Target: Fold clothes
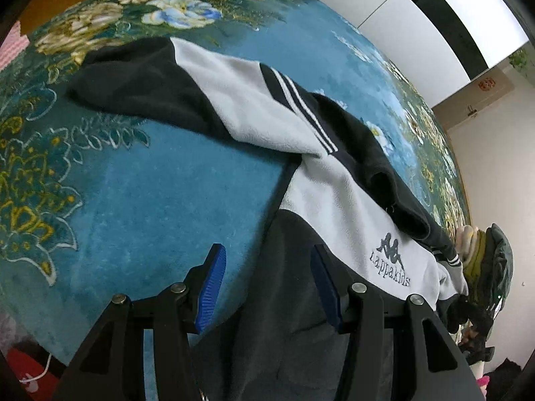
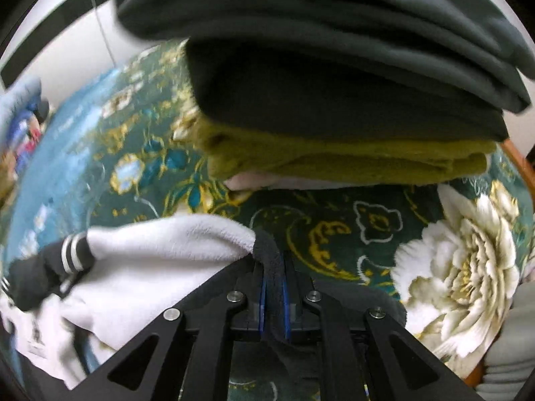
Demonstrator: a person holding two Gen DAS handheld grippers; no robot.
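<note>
Teal floral blanket [image 1: 150, 183] under white walls, black-and-white fleece jacket [image 1: 254, 107] spread across it, left gripper [image 1: 267, 287] apart above its hem, right gripper [image 2: 274, 287] clamped on dark edge, folded stack [image 2: 334, 117] close only in right view.

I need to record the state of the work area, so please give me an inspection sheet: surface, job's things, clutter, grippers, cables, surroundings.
Surface: teal floral blanket, soft, covers the whole work area.
Job's things: black and white fleece jacket lying spread out, one sleeve stretched away, logo side up.
Clutter: stack of folded clothes, dark on top, olive below, beside the jacket; more folded items at the far edge.
Grippers: left gripper open above the jacket's dark hem, holding nothing; right gripper shut on a dark fleece edge of the jacket.
Cables: white cord at the blanket's near corner.
Surroundings: white wall, black-and-white cabinet.
</note>
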